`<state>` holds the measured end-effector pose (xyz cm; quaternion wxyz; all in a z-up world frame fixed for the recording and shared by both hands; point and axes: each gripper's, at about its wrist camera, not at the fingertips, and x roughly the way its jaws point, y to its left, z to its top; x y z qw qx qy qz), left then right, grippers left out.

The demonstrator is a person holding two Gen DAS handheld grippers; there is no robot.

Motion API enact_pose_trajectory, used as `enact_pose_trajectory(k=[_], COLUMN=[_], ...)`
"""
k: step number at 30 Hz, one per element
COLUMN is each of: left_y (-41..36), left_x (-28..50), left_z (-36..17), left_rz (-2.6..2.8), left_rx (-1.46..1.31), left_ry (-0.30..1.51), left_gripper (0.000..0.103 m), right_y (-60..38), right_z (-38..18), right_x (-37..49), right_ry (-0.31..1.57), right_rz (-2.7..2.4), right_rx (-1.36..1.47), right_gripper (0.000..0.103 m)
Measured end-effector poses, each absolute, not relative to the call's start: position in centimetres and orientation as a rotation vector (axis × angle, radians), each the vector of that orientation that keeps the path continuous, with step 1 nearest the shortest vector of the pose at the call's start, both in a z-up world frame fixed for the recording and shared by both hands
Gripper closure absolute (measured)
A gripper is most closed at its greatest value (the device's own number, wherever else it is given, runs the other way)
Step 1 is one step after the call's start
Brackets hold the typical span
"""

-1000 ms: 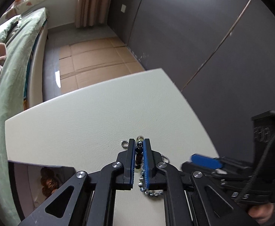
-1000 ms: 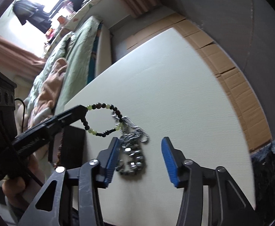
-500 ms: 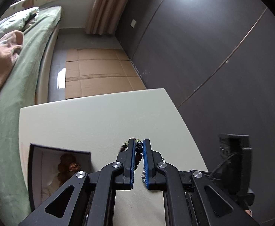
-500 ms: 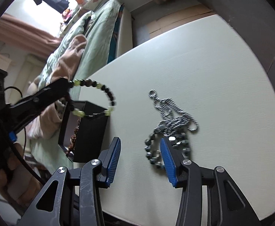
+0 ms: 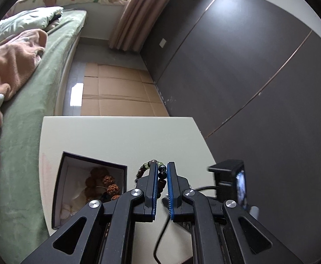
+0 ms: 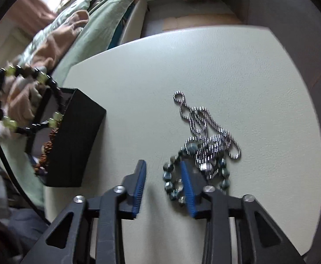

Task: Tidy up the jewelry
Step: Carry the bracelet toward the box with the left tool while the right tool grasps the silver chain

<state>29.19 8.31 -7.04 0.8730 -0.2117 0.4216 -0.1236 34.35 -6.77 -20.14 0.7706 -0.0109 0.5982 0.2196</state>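
Note:
My left gripper [image 5: 161,165] is shut on a black and pale-green bead bracelet [image 5: 162,173]. It holds the bracelet in the air beside the open black box [image 5: 59,187], where brown seed beads [image 5: 107,184] lie. The right wrist view shows this bracelet [image 6: 55,116] dangling over the box [image 6: 77,136]. My right gripper [image 6: 162,162] hovers low over the table, its jaws closing but still apart. A teal bead bracelet [image 6: 168,176] lies partly between them and partly under the right finger, with no pad pressing on it. A silver ball chain [image 6: 204,121] is tangled with it.
The pale table [image 6: 138,77] has its right edge against a dark wall [image 5: 248,88]. A bed with green sheets [image 5: 28,110] and a peach blanket runs along its left side. Flattened cardboard [image 5: 116,92] covers the floor beyond. A black cable crosses the left edge in the right wrist view.
My left gripper carried the bead bracelet off the table to the box, which has come into its view. The right gripper moved down over the teal beads and its jaws narrowed.

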Motion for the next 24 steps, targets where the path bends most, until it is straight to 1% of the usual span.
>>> enact_pose_trajectory(k=[3, 8, 14, 24], left_y=[9.1, 10.1, 11.1, 12.7], left_x=[28.5, 27.6, 26.9, 26.3], left_z=[-6.8, -6.7, -6.1, -5.3], left_rz=[-0.237, -0.227, -0.216, -0.193], left_rx=[-0.45, -0.48, -0.511, -0.532], left_ry=[0.864, 0.844, 0.814, 0.779], left_gripper=[0.095, 0.095, 0.095, 0.095], right_y=[-7.2, -10.1, -12.2, -10.0], right_z=[-19.8, -16.2, -13.5, -9.6], right_x=[34.9, 34.6, 34.5, 32.5], right_ry=[1.297, 1.182, 1.11, 0.965], right_rz=[0.482, 0.548, 0.619, 0.749], right_rx=[0.039, 0.24, 0.407, 0.462], right_gripper=[0.091, 0.091, 0.091, 0.091])
